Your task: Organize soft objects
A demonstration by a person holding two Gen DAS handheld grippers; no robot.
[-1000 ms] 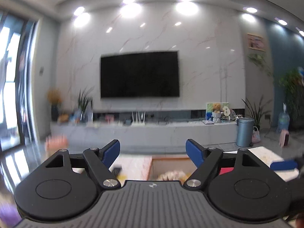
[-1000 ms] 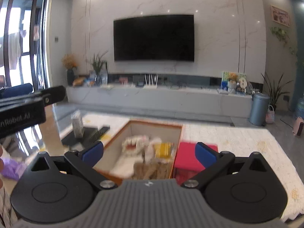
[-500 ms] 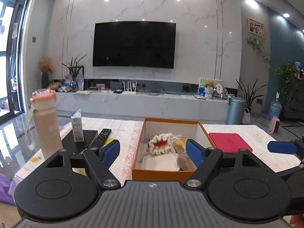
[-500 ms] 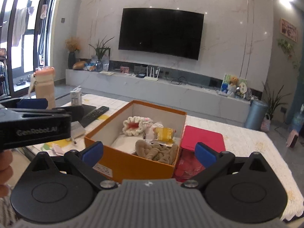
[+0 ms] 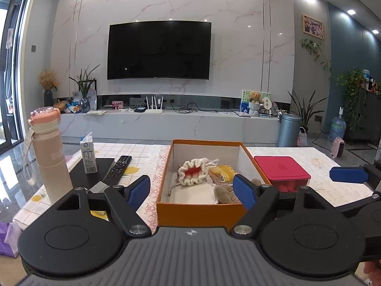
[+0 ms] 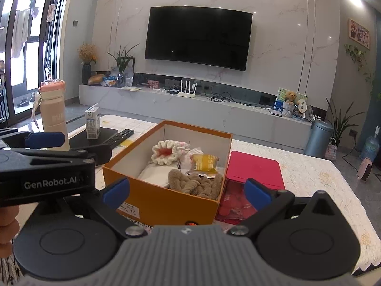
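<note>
A table [image 5: 309, 153] covered with a patterned cloth is seen bearing an orange box [image 5: 200, 212], red box [image 5: 282, 170], bottle [image 5: 51, 159], carton [image 5: 88, 155] and remote [image 5: 119, 166].

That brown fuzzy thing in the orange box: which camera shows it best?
The right wrist view: the brown fuzzy thing lies in plain sight in the orange box. In the left wrist view a blue pad of the left gripper hides part of it.

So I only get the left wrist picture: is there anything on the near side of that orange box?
Observer: Yes, the right wrist view shows a small white sticker low on the orange box.
Operator: Any writing on the left gripper?
Observer: GenRobot.AI, printed on its side.
Operator: Are the right fingers open?
Observer: Yes, wide apart and empty.
</note>
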